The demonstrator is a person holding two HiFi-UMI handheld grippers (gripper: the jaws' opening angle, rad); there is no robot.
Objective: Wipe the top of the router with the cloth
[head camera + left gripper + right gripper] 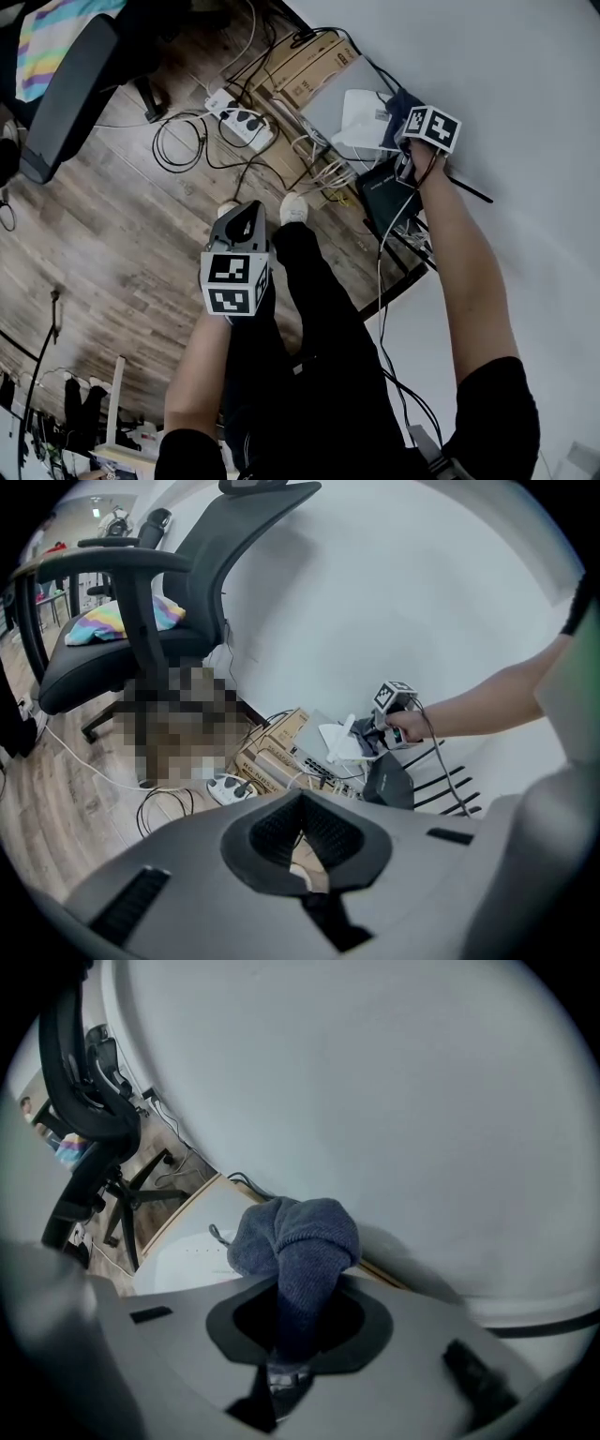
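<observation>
Right gripper view: right gripper [292,1321] pinches cloth [300,1232] over router [187,1260].

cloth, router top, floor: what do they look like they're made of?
Cloth: blue-grey knit or terry fabric, soft, with a ribbed texture showing.
Router: probably plastic, a smooth matte white shell.
Floor: wood-look planks with visible grain; laminate or real wood unclear.

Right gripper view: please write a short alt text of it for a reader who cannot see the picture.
The right gripper has its jaws shut on a bunched blue-grey cloth, held over a white router. A pale wall fills most of the view; a black office chair stands at the far left.
</observation>
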